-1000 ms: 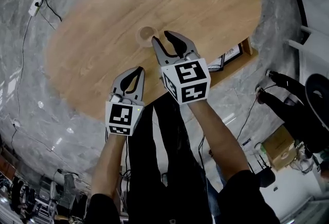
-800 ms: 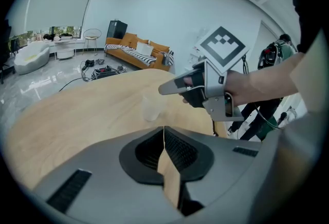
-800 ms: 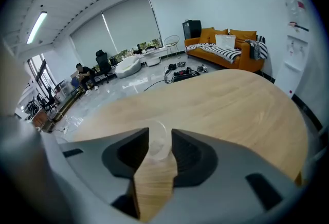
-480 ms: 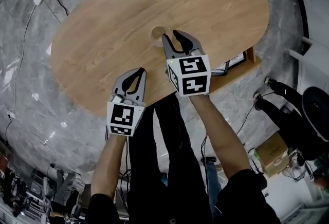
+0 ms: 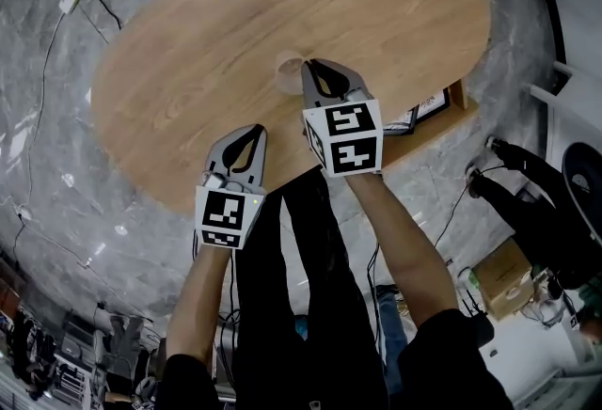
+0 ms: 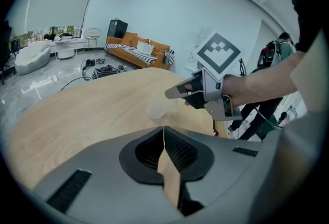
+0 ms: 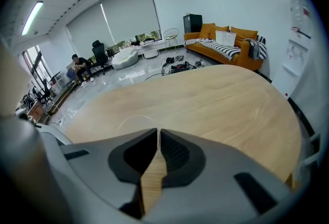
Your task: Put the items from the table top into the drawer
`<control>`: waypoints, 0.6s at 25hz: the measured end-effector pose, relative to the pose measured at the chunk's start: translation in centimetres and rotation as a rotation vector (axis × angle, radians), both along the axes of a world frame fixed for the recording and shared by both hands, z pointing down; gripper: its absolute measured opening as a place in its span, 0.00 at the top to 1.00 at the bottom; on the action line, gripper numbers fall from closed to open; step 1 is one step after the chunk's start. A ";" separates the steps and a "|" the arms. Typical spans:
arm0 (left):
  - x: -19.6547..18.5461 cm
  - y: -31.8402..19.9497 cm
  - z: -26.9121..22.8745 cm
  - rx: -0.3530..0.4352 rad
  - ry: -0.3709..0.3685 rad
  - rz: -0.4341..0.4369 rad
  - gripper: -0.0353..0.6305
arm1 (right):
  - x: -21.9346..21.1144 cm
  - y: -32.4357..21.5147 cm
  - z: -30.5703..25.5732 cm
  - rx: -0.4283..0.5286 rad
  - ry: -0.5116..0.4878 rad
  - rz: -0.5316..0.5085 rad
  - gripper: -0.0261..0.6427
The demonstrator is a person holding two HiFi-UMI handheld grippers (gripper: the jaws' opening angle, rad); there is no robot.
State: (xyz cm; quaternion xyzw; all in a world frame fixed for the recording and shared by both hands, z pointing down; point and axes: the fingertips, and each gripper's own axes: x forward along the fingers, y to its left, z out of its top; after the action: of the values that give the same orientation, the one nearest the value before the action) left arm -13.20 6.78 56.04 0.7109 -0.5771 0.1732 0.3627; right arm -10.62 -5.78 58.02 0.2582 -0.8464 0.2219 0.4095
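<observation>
The clear plastic cup (image 5: pixel 288 72) is small, round and thin-walled, so see-through that the wood grain shows through it; in the right gripper view only its rim (image 7: pixel 134 120) reads as a pale arc. It stands upright on the table (image 5: pixel 188 51), about midway along its length and nearer the person's edge than the far edge.

The right gripper (image 5: pixel 323 70) points down at the cup from the person's side, its tips at the near part of the rim. Its jaws have just been closing and now leave only a hairline slit, which seems to nip the cup's thin wall; the rim's arc runs right up to the tips (image 7: pixel 158 130). The left gripper view shows those grey tips (image 6: pixel 168 94) overlapping the cup's top edge (image 6: pixel 156 108).

The left gripper (image 5: pixel 255 130) hangs over the table's near edge, well apart from the cup, its ribbed black pads (image 6: pixel 177 151) pressed together on nothing.

The table is a smooth oval of light wood. A shallow wooden drawer (image 5: pixel 460 94) juts from under its right near edge, with flat framed cards inside. The floor (image 5: pixel 56 164) is glossy grey marbled stone.
</observation>
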 end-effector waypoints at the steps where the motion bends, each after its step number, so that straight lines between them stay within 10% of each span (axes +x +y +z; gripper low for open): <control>1: 0.1 -0.1 0.0 0.000 0.000 0.006 0.92 | 0.0 0.0 -0.2 -0.001 -0.005 0.002 0.92; 15: 5.6 -2.9 -0.4 0.008 -0.001 0.164 0.92 | 6.8 -2.4 -1.6 0.003 -0.052 0.157 0.92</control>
State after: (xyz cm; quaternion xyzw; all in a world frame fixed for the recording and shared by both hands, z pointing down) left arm -7.60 3.85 55.60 0.7571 -0.5180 0.2002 0.3441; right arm -3.78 -8.18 56.46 0.3186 -0.8341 0.2587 0.3685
